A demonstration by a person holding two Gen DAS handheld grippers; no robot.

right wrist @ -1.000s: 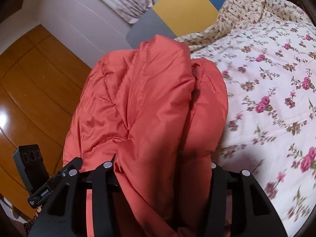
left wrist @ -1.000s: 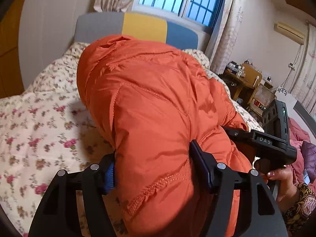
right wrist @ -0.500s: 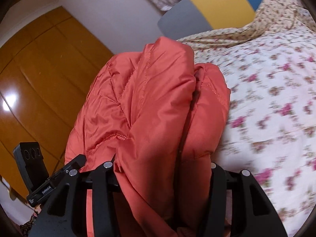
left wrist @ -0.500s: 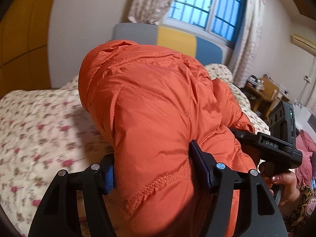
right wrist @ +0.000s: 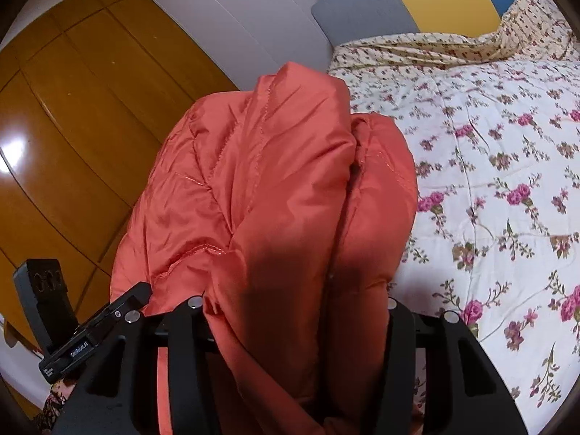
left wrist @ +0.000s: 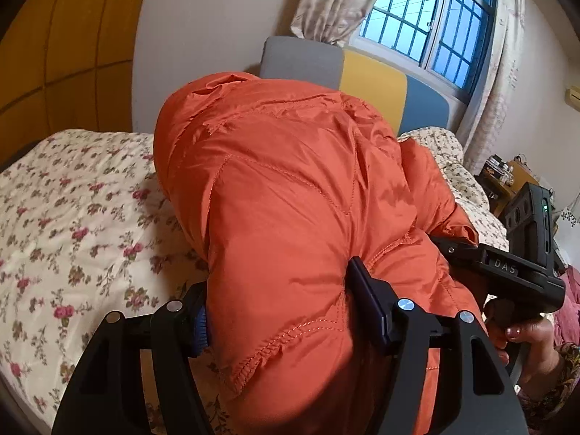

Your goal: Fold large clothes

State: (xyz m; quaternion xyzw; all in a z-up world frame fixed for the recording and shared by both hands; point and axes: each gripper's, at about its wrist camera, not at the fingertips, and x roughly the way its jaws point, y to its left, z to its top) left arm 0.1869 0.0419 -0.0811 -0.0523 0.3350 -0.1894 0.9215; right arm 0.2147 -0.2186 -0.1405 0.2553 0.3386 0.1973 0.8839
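Vs 1 s ago: both wrist views are swinging toward the wardrobe side. In the left view the window [left wrist: 427, 32] is riding higher and further right, and the yellow-brown wardrobe panels [left wrist: 61, 47] are now filling the upper left where there was only wall. In the right view the wardrobe [right wrist: 72, 137] is taking up more of the left half and the bedspread is sitting lower right. Grip on the garment is unchanged in both views.

Left gripper [left wrist: 279, 311] is pinching a thick bunch of the orange puffer jacket [left wrist: 282, 195]; both pads are pressing into the padding, fabric bulging between and over the fingers. Right gripper [right wrist: 293, 311] is likewise clamping a fold of the same jacket [right wrist: 261, 188], cloth hanging down through the fingers. In the left view the right gripper [left wrist: 507, 268] is showing at the jacket's right edge, held by a hand [left wrist: 525, 337] in a patterned sleeve.

Jacket: glossy, slick shell, quilted with stitched seams in diamond lines, puffy, gathered elastic hem near the left gripper. It is being held up as a rounded mound above the floral bedspread [left wrist: 61, 224]; whether its underside is touching the bedspread, cannot tell.

Relative to the jacket: bedspread is cream cotton with a pink rose print, lying left and below in the left view. Behind the jacket is a padded headboard [left wrist: 373, 76] in grey, yellow and blue blocks. Patterned curtains [left wrist: 337, 0] are hanging beside the window, above and behind.
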